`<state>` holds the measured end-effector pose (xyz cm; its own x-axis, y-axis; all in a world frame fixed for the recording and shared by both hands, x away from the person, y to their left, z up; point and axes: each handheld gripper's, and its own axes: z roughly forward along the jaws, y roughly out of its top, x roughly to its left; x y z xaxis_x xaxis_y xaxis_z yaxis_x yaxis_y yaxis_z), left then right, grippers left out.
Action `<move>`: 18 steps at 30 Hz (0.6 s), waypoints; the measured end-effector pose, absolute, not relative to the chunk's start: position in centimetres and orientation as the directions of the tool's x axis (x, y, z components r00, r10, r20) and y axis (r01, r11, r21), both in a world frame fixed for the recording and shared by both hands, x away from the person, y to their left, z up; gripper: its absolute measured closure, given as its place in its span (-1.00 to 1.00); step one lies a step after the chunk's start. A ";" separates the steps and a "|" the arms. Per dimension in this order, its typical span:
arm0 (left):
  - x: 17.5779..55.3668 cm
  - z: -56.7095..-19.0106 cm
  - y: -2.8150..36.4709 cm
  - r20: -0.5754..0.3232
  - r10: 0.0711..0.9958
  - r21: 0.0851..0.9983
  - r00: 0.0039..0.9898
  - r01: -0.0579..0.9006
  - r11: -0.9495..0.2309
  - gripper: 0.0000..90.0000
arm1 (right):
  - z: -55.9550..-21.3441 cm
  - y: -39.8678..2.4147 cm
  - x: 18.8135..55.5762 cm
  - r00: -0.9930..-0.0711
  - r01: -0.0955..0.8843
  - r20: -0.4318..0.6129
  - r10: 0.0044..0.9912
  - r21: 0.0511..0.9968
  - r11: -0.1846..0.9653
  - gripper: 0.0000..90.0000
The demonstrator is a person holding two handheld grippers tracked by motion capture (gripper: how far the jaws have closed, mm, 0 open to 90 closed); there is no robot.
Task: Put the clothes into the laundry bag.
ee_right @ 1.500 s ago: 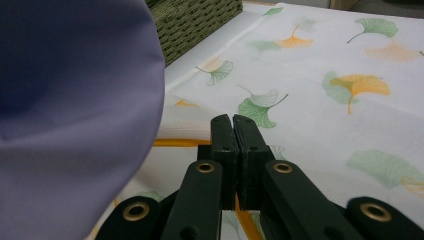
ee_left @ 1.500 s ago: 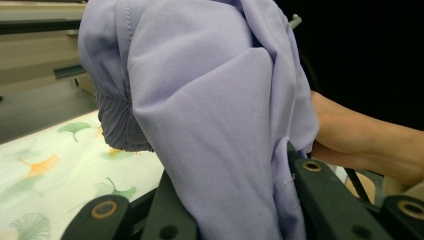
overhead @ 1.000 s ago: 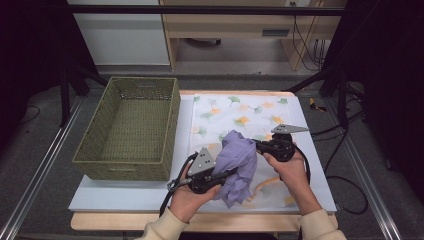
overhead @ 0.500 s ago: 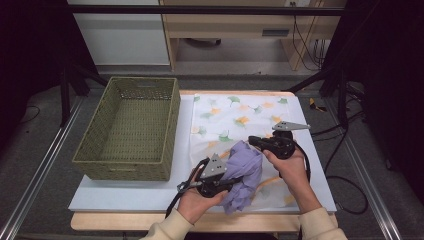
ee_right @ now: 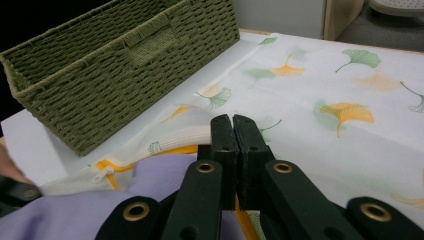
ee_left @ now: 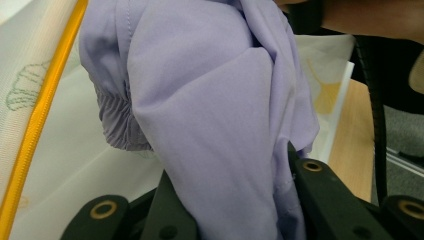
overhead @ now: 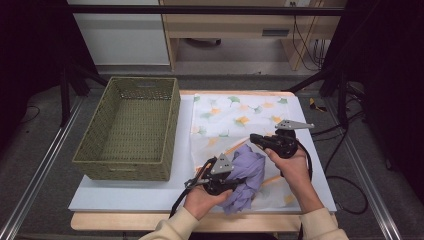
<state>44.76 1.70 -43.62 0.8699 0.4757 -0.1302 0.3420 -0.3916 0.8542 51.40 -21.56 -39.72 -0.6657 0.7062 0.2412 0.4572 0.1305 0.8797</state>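
A crumpled lilac garment (overhead: 248, 169) lies at the mouth of a white mesh bag (overhead: 235, 114) printed with ginkgo leaves and edged by a yellow zipper (ee_left: 39, 112). My left gripper (overhead: 239, 182) is shut on the garment (ee_left: 210, 100), with cloth bunched between its jaws (ee_left: 237, 192). My right gripper (overhead: 253, 138) is shut on the bag's opening edge and lifts it over the garment. In the right gripper view the jaws (ee_right: 232, 127) meet on the white mesh lip, with the zipper pull (ee_right: 102, 175) and the lilac cloth (ee_right: 150, 187) just below.
An olive woven basket (overhead: 125, 169) stands on the left of the white board (overhead: 125, 195), close beside the bag, and nothing lies in it (ee_right: 125, 60). The table's wooden front edge (overhead: 125, 221) runs under my forearms. Metal frame rails flank the table.
My left gripper has moved right and down with the garment, pressing it lower at the bag's mouth. The right gripper has stayed put, holding the bag's edge.
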 end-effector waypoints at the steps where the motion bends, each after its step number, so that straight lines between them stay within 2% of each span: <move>1: 45.0 -43.6 1.5 -0.134 0.480 0.850 0.867 0.350 -0.394 0.62 | -39.7 -21.6 51.4 -0.668 0.455 0.240 0.704 0.881 0.131 0.97; 13: 47.5 -44.0 -0.3 -0.078 0.551 0.822 0.831 0.366 -0.436 0.62 | -39.3 -21.4 51.1 -0.683 0.442 0.230 0.693 0.886 0.141 0.98; 18: 48.3 -44.5 -0.6 -0.083 0.580 0.814 0.810 0.391 -0.429 0.61 | -39.2 -21.4 51.0 -0.685 0.442 0.232 0.691 0.886 0.141 0.97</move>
